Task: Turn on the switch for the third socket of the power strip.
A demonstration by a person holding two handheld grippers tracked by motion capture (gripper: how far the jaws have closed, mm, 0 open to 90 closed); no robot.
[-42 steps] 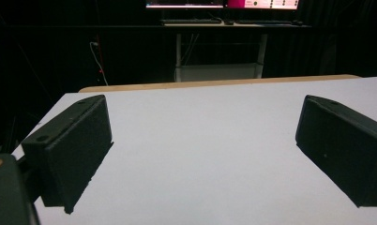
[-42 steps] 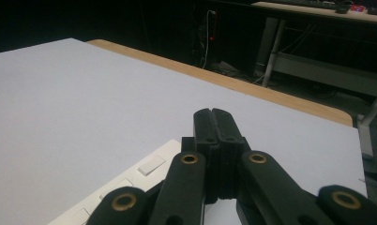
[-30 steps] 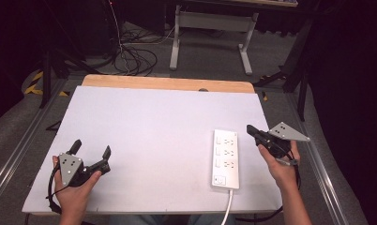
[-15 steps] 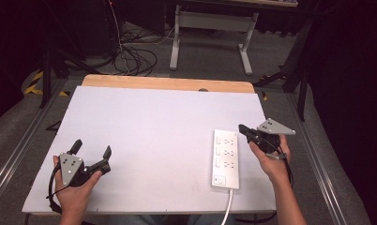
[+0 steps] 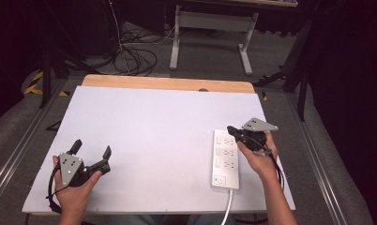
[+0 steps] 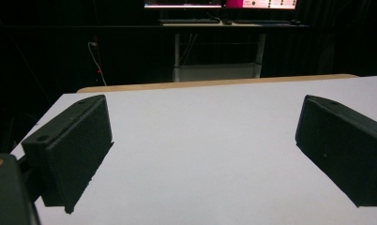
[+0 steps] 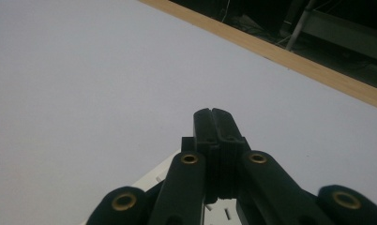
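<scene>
White plastic power strip (image 5: 225, 158), long and flat with its cable leaving the near end, is lying on the right part of the white-covered desk (image 5: 158, 126), its long axis running from the person's side toward the far edge. Nearest the person, the left gripper (image 5: 90, 151) is resting low at the near left corner, well apart from the strip, its jaws standing wide open and holding nothing; in the left gripper view only bare desk is lying between them. Farther out, the right gripper (image 5: 230, 130) is hovering over the strip's far end, pointing leftward across it, jaws pressed together with nothing between them. In the right gripper view, sockets are peeking out just beneath the closed jaws. My judgement: the right hand is far nearer, so any press or grasp falls to it. Beyond, the desk's wooden edge (image 5: 168, 83) is showing.
</scene>
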